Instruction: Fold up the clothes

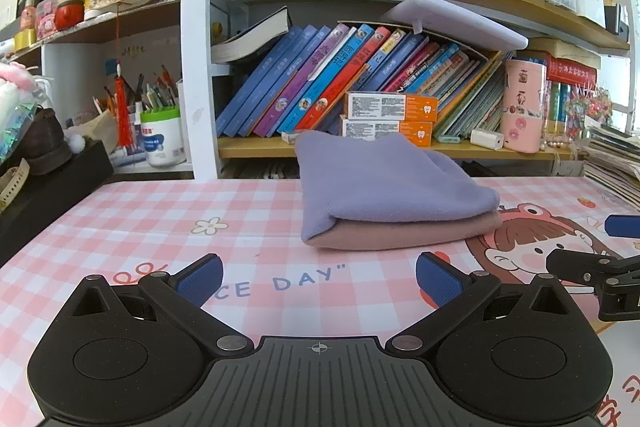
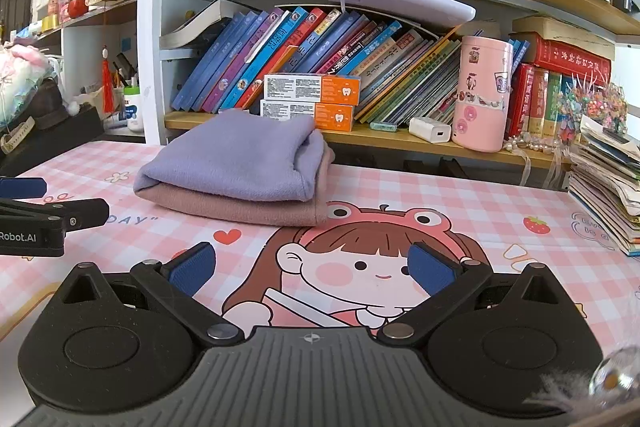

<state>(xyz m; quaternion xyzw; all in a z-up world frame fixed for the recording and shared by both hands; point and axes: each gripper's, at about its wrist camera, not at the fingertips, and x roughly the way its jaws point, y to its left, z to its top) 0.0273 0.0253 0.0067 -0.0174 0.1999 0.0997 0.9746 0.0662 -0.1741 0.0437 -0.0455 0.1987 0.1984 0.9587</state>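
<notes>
A folded lilac garment (image 1: 384, 183) lies on top of a folded dusty-pink garment (image 1: 420, 233) in a neat stack on the pink checked table mat (image 1: 160, 219). The stack also shows in the right wrist view, lilac (image 2: 236, 155) over pink (image 2: 240, 209). My left gripper (image 1: 319, 279) is open and empty, a short way in front of the stack. My right gripper (image 2: 312, 267) is open and empty, in front and to the right of the stack. Each gripper shows at the edge of the other's view, the right gripper (image 1: 600, 267) and the left gripper (image 2: 44, 215).
A bookshelf (image 1: 360, 147) full of leaning books stands right behind the stack, with two orange-and-white boxes (image 1: 390, 107) and a pink tin (image 1: 522, 105). A black box (image 1: 52, 187) bounds the table on the left. A pile of magazines (image 2: 604, 183) lies at the right.
</notes>
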